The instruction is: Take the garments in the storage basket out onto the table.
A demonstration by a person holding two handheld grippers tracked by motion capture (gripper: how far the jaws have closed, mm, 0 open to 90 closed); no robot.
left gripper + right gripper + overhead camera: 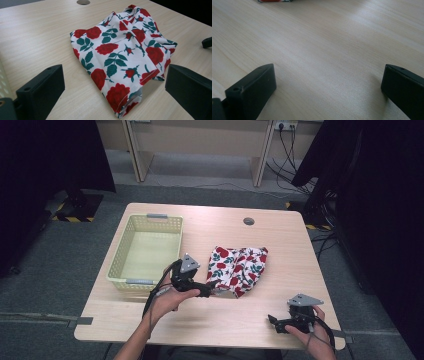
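Wood-grain surface [280,265], pale, rectangular, with a round cable hole [248,221] near its far edge. Landmark for everything below is the cloth.

Basket [120,260]: pale yellow plastic, perforated walls, nothing in it. Sits just left of the cloth, a narrow strip of bare wood between them.

Cloth [239,267]: white fabric with red roses and green leaves, folded into a loose, rumpled bundle lying flat on the wood at about the middle. In the left gripper view the cloth [120,62] shows a hemmed corner pointing toward the camera, layers stacked unevenly, top layer creased.

Left tongs [212,287]: held in the person's left hand [167,302], tips right at the near-left corner of the cloth. Jaws spread wide in the left gripper view, one on each side of that near corner, gripping nothing. Can't tell from these views if a tip touches fabric. Grey plate on top, cable trailing down toward the wrist.

Right tongs [272,320]: held in the right hand [307,332], well apart from the cloth, to its near right, close to the near edge of the wood. Jaws wide apart in the right gripper view, bare wood between them, holding nothing. A sliver of the cloth [275,0] sits at the top edge of that view.
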